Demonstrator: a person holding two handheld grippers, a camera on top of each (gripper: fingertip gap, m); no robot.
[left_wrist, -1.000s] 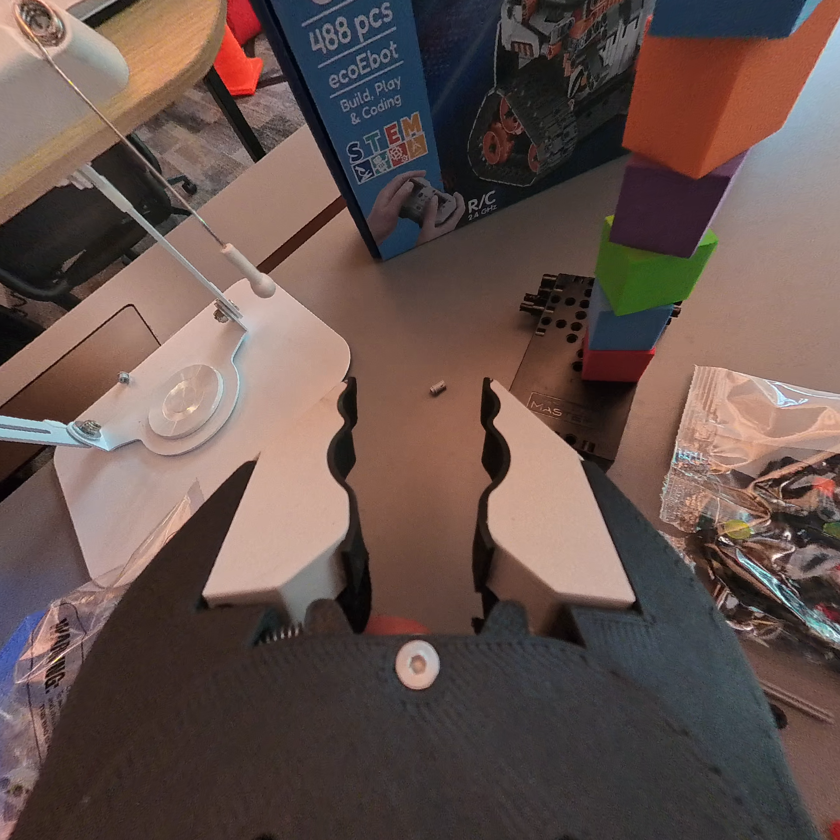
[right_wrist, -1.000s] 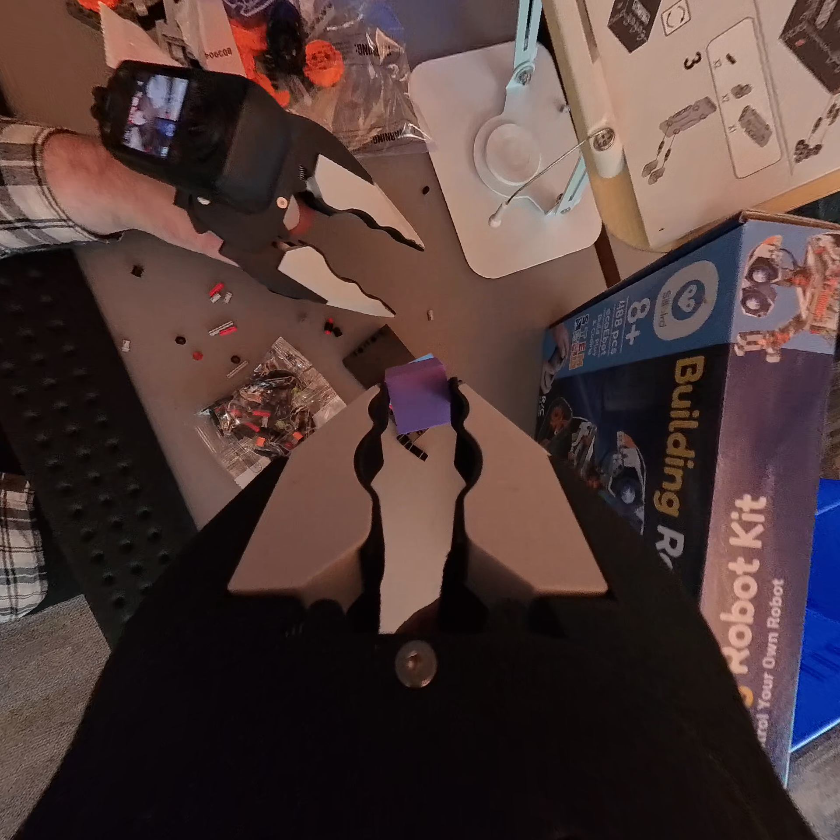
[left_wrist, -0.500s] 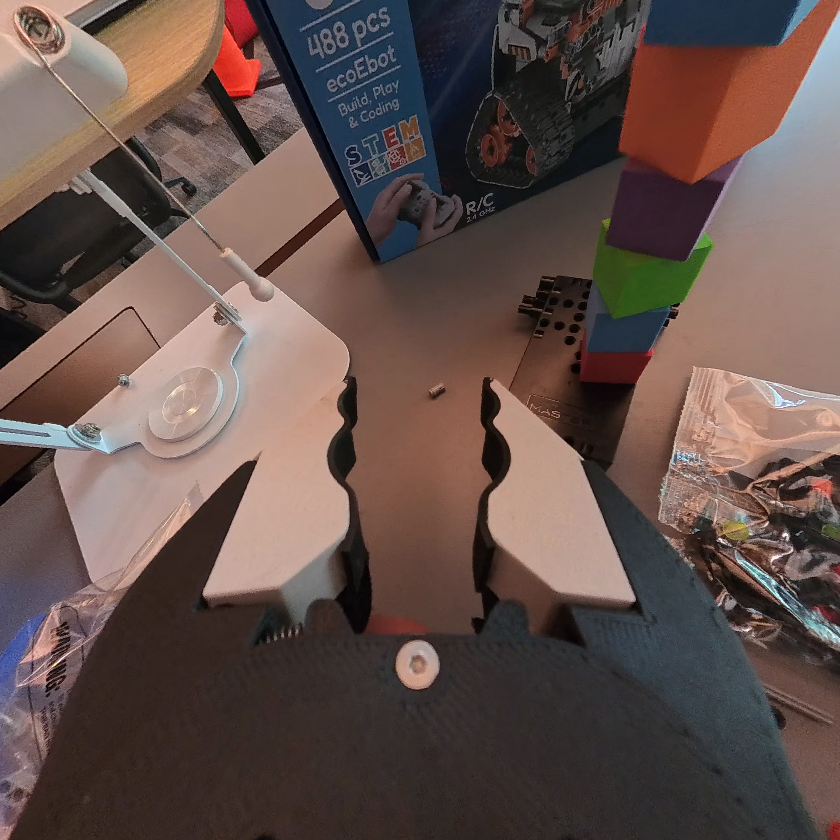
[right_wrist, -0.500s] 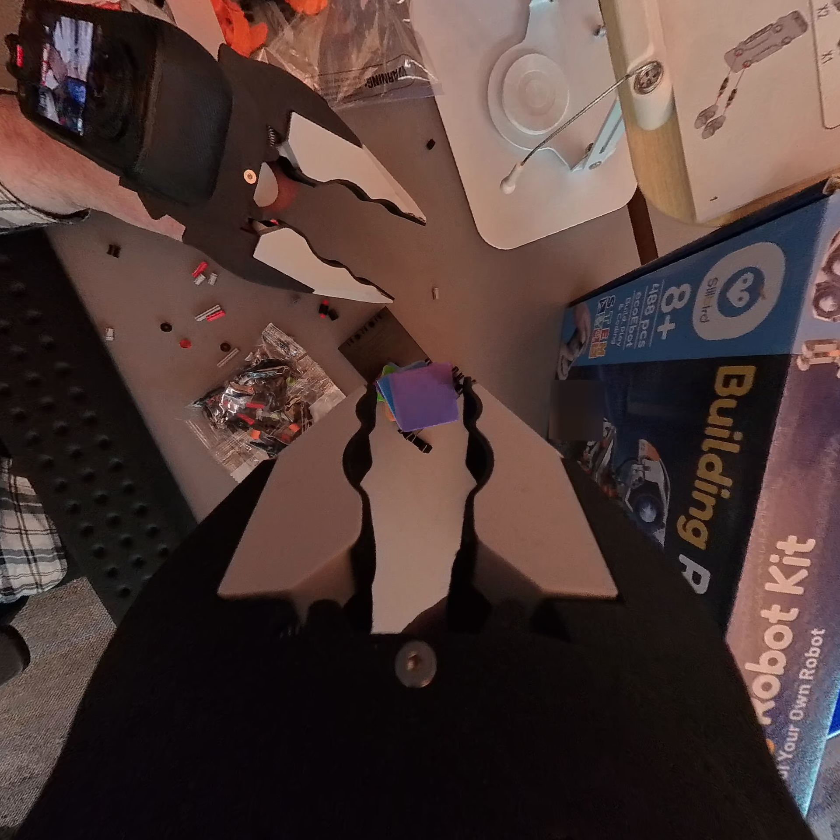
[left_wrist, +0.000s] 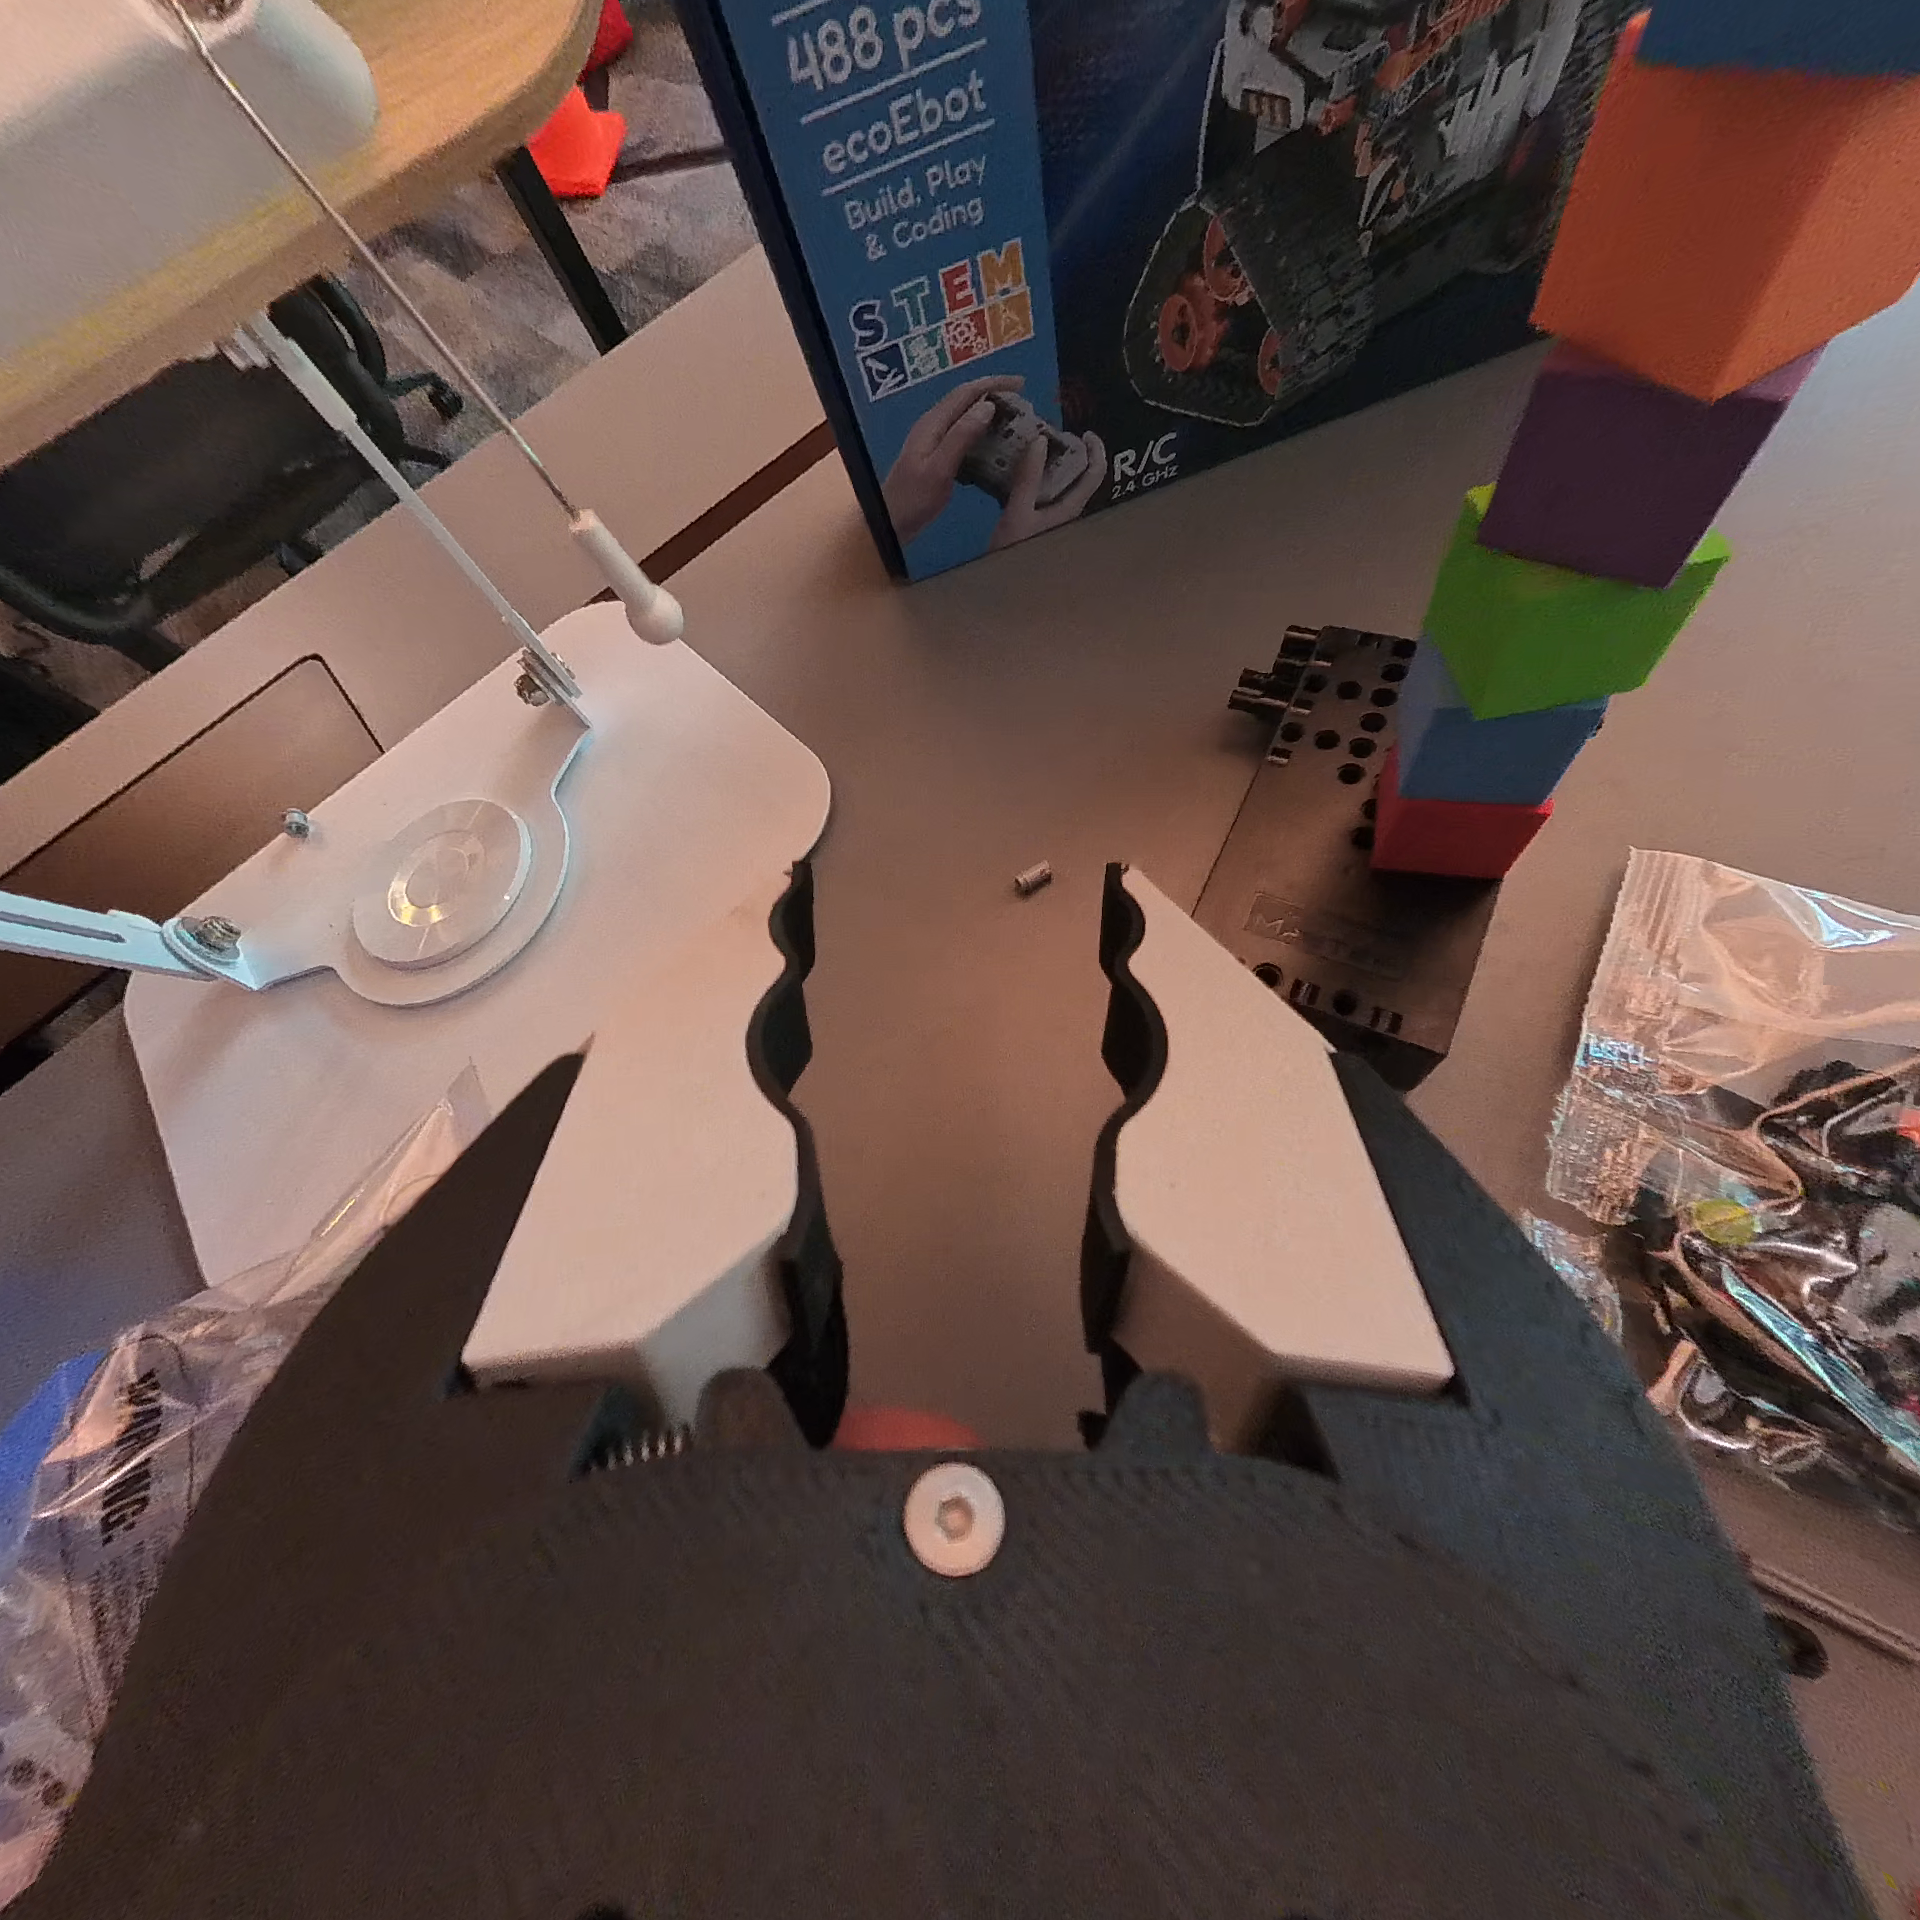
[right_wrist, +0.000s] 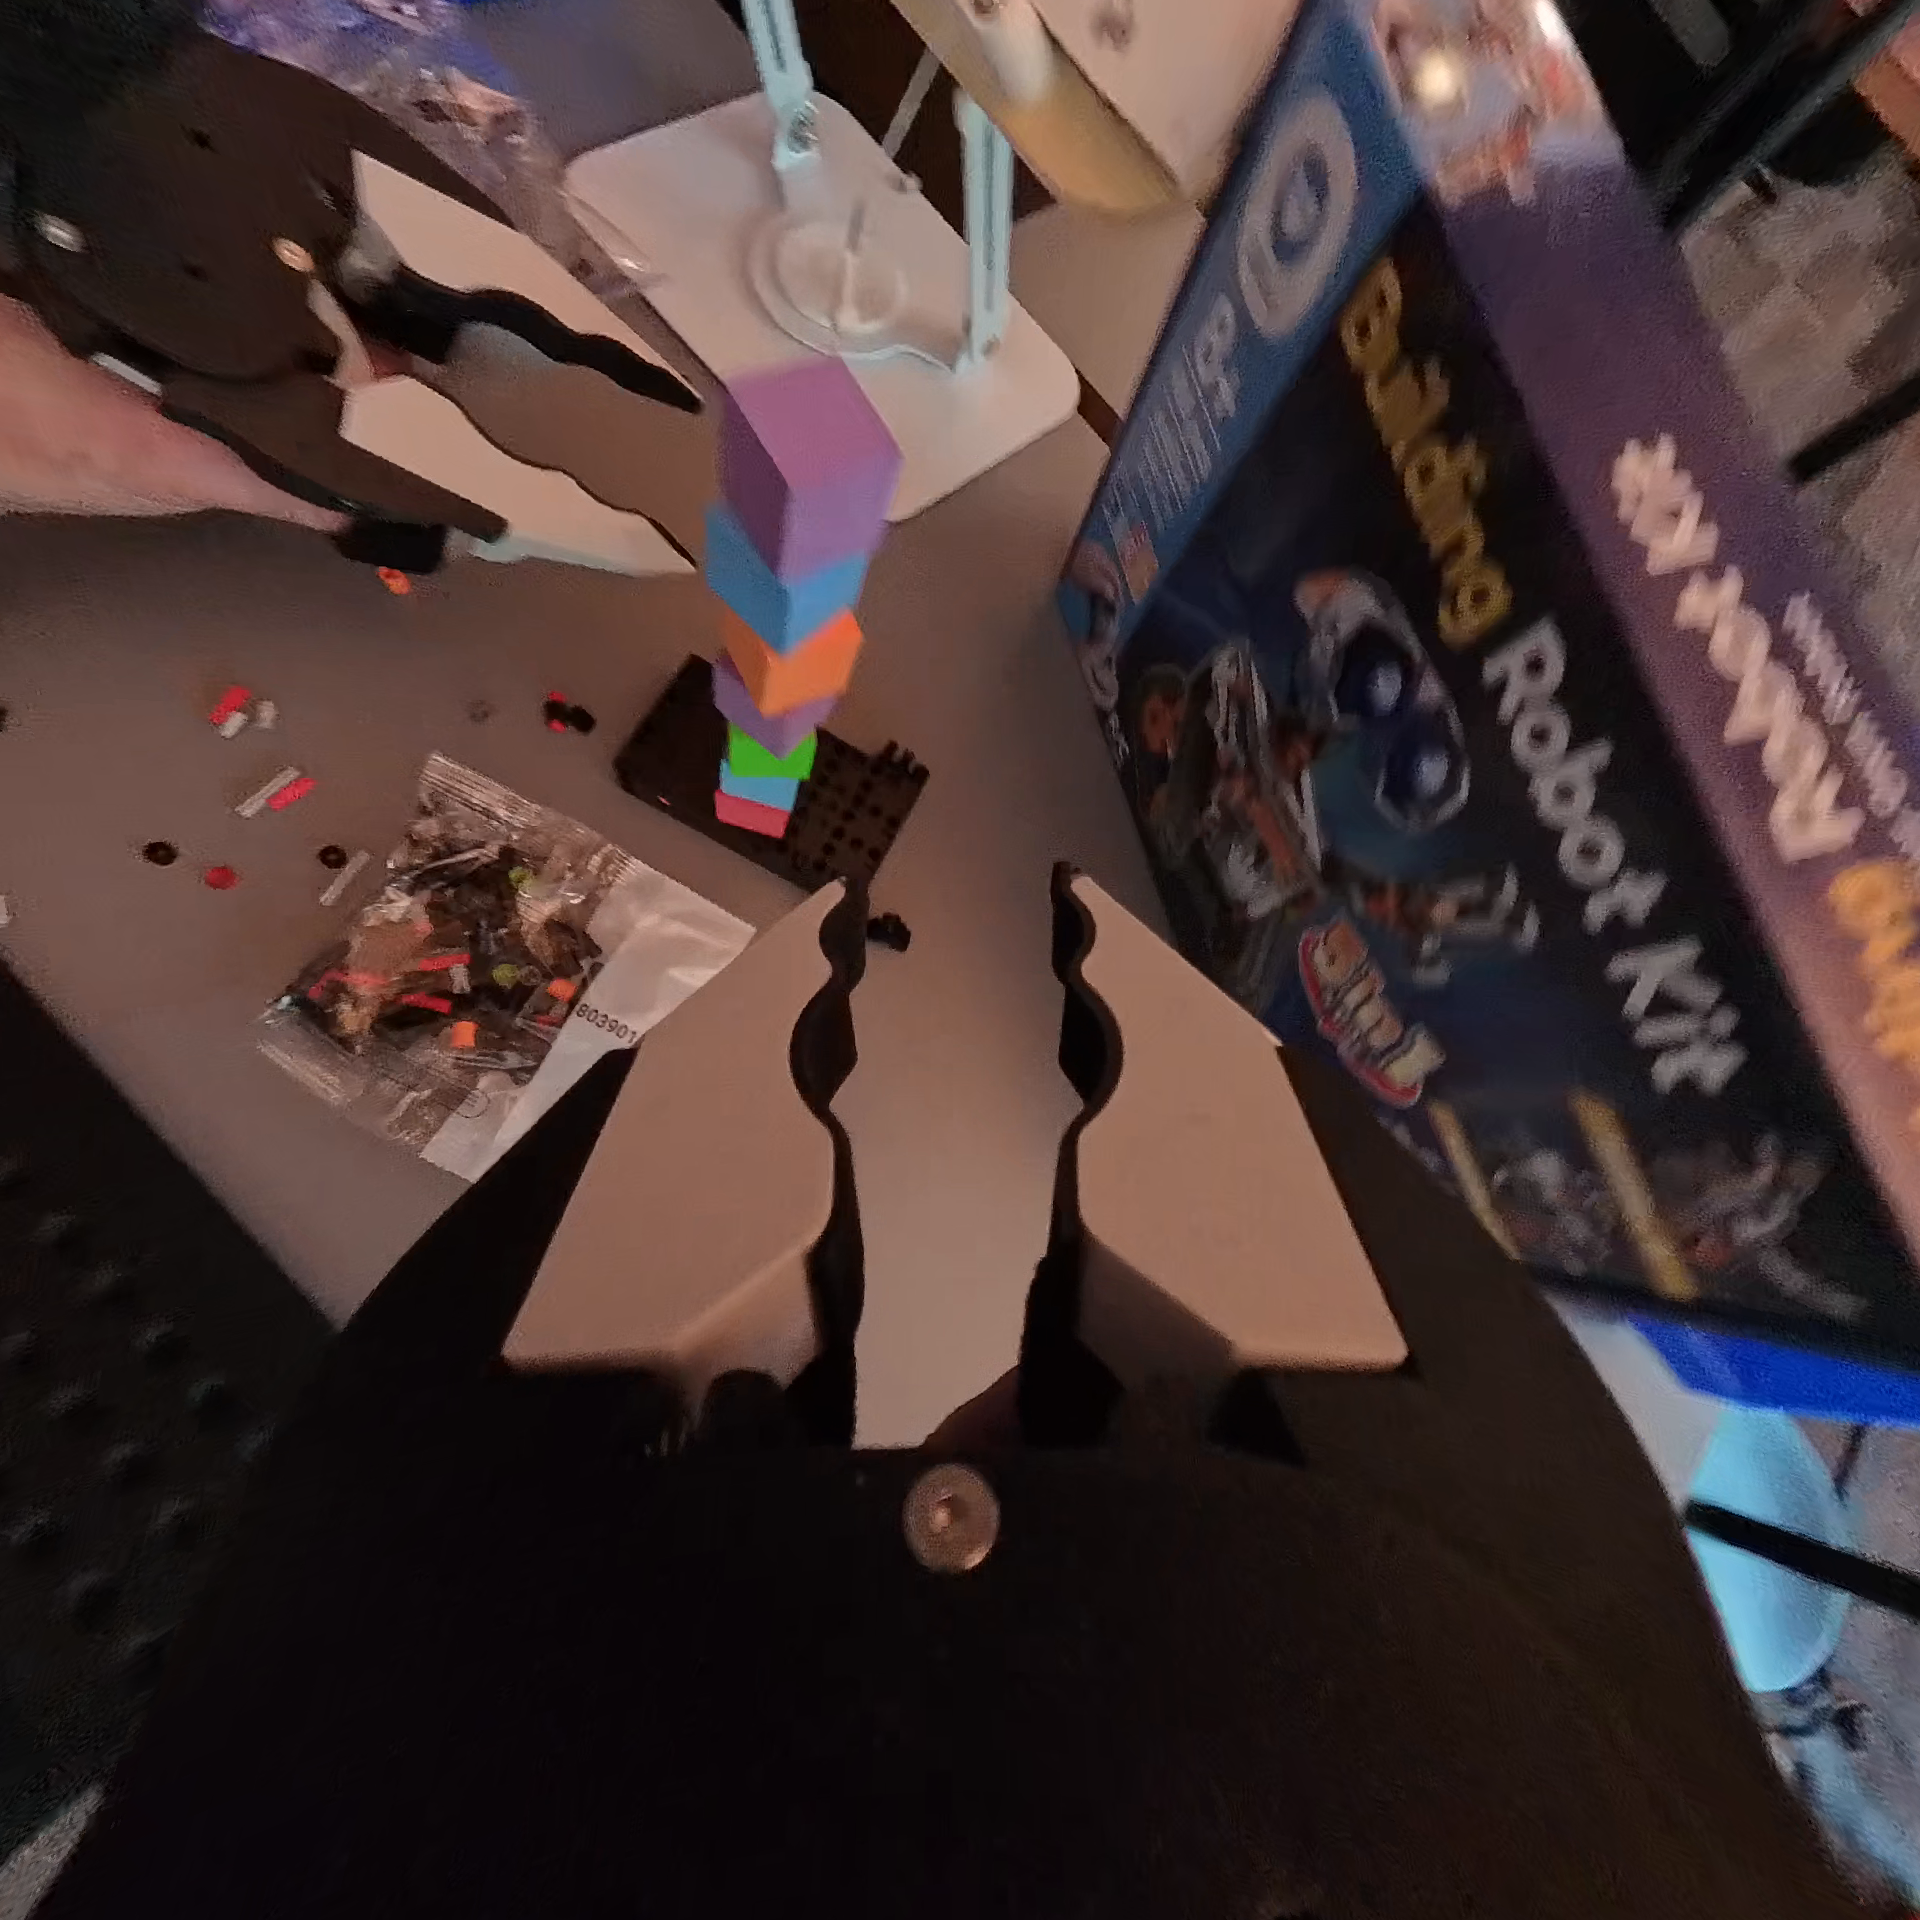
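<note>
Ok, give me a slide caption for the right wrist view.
Open right gripper empty, near a tall stack of coloured foam cubes on a black perforated plate.

Print on blue kit box (left_wrist: 935, 260); black plate (left_wrist: 1340, 935); bags (right_wrist: 613, 1023), (left_wrist: 135, 1455).

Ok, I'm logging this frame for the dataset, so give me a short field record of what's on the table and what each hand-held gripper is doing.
surface: grey table
left hand-held gripper: open, empty, over a small metal part
right hand-held gripper: open, empty, apart from the tower
block tower: seven coloured blocks on a black perforated plate
nearby: blue kit box, white stand base, bag of parts
</note>
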